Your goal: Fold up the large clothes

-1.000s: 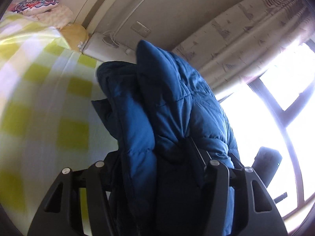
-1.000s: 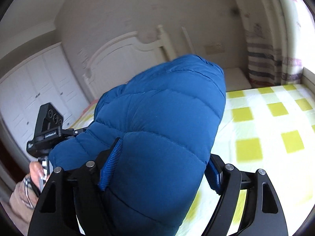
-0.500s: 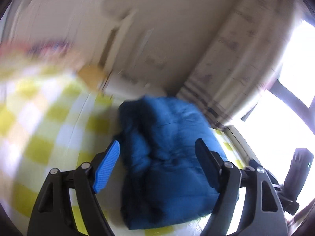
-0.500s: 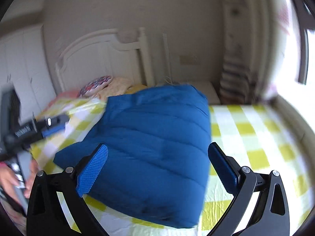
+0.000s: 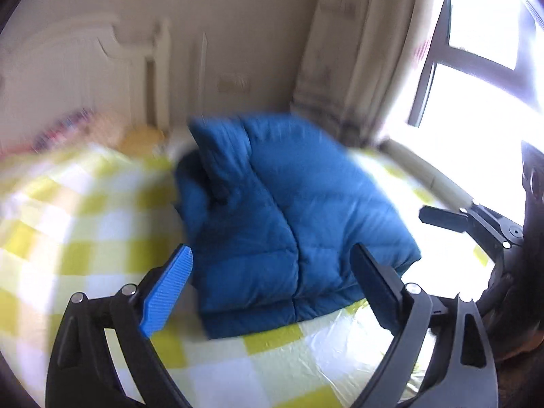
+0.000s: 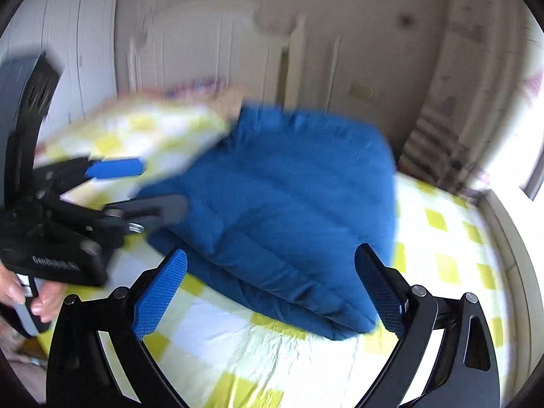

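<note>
The room is a bedroom with a white headboard (image 5: 85, 68) at the wall, a pale curtain (image 5: 343, 54) and a bright window (image 5: 476, 51) at 2 o'clock in the left wrist view. The bed (image 5: 68, 221) has a sheet with yellow and white squares. The left gripper (image 5: 272, 289) hangs over the sheet with its jaws wide apart and nothing between them. Its blue pads (image 5: 166, 292) touch nothing. In the middle of the bed lies the blue puffer jacket (image 5: 289, 210), folded into a thick bundle, apart from both tools. The right gripper (image 6: 272, 292) is also spread wide and empty, and the jacket lies just beyond its fingers, toward 12 o'clock. In its view the left tool shows at 9 o'clock.
</note>
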Tool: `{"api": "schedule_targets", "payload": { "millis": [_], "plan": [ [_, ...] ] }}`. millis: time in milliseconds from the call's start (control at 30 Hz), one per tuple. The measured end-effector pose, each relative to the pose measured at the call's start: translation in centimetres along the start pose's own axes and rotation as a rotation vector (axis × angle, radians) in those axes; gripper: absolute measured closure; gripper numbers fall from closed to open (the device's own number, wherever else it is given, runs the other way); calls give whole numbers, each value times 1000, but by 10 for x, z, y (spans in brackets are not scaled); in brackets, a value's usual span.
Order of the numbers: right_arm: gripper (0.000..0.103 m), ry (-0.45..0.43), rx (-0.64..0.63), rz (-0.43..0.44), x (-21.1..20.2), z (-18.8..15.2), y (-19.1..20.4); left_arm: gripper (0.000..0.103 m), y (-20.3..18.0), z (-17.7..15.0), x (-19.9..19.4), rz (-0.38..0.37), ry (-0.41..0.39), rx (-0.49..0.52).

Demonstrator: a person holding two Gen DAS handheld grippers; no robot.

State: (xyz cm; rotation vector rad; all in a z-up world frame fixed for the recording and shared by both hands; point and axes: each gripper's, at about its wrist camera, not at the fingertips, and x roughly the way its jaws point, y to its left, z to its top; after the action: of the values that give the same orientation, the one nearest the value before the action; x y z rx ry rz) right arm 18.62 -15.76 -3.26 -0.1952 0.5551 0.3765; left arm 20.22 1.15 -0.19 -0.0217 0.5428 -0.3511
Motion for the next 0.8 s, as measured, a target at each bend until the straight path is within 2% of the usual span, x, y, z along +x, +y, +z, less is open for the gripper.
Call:
{"api": "schedule_targets", "payload": {
  "millis": [100,133,200,300,400,500,667,800],
  "plan": [
    [5,-157,69,-50,-67,12,-12,2,-18,10,-56,95,-137,29],
    [5,-210,91,-68,-90,16,-14,2,-27,16,-79,168,-189,58],
    [4,-294,116,-92,-126,20,-16,2,-38,23,-105,248,-254,104],
    [4,-372,129,-149,-160,19,-15,2,-54,25,-131,303,-329,127],
    [4,-365,126,-174,-170,10,-14,2,-69,11,-144,386,-375,122],
    [4,-334,131,-173,-162,0,-14,2,-74,5,-143,347,-349,123],
    [4,-262,144,-170,-132,-3,-17,2,-75,-3,-140,340,-318,99],
    [4,-246,135,-164,-127,-5,-11,2,-76,-5,-132,334,-303,105]
  ]
}}
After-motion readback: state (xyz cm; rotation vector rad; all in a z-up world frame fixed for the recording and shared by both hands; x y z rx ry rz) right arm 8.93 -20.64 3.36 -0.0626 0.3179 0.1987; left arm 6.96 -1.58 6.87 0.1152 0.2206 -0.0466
